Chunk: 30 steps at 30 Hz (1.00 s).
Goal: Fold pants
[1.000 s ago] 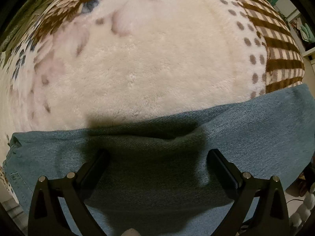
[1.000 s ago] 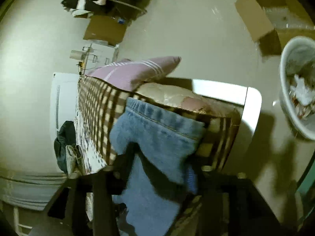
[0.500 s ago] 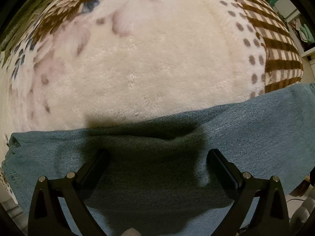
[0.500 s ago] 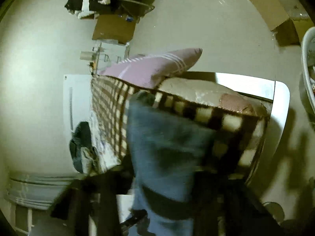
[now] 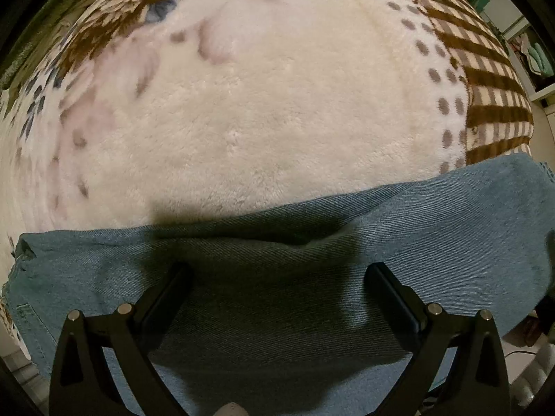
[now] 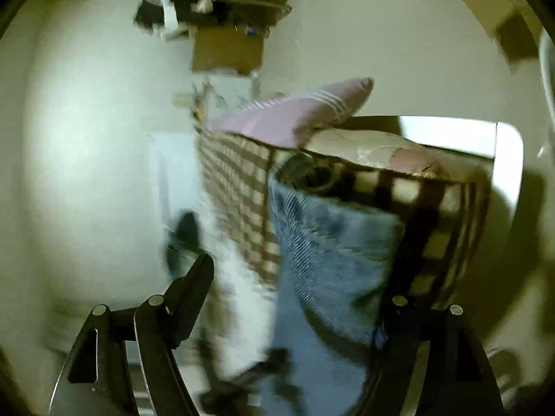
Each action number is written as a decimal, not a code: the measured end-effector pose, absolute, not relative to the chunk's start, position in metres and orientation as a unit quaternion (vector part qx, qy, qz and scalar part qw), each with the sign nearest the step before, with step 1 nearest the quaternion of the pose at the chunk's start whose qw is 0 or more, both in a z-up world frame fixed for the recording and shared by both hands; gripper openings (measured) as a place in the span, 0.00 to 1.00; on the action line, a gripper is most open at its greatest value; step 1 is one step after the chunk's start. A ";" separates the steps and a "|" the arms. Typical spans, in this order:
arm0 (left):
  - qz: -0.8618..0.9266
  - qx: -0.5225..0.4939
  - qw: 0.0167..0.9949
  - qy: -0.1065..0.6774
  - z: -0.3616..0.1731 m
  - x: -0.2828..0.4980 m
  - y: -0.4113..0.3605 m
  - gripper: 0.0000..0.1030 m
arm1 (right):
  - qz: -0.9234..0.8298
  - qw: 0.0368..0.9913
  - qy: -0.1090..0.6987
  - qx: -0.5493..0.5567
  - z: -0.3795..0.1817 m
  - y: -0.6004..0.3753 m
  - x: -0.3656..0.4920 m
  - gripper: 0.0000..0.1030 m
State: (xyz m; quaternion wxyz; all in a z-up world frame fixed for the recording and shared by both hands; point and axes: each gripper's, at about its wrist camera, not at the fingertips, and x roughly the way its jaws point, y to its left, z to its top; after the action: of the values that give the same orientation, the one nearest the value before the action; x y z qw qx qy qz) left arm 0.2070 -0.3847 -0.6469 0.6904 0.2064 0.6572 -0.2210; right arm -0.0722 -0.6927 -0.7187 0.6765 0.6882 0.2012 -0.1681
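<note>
Pants (image 5: 312, 298): just one pair, blue denim, lying flat along the near edge of the bed (image 5: 263, 111), one end hanging over the edge in the right wrist view (image 6: 329, 260). Your left gripper (image 5: 277, 274) points down at the denim with its two fingers spread wide, nothing pinched. Your right gripper (image 6: 298, 277) is blurry; its fingers are opening, with the hanging denim between them, not squeezed. The bed has one fluffy blanket (image 6: 236, 187), cream with a brown checked border, and one purple striped pillow (image 6: 298, 111) at the far end.
</note>
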 end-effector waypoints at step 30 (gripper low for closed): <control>-0.180 0.016 0.735 0.654 -0.537 0.231 -0.199 1.00 | -0.237 0.818 0.314 0.420 -0.547 -0.569 0.026 0.11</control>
State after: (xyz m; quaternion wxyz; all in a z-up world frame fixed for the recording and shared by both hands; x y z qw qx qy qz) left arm 0.2314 -0.1988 -0.5366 0.7347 0.0156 0.6540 -0.1797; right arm 0.0256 -0.5693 -0.5466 0.8177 0.4203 0.3143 -0.2365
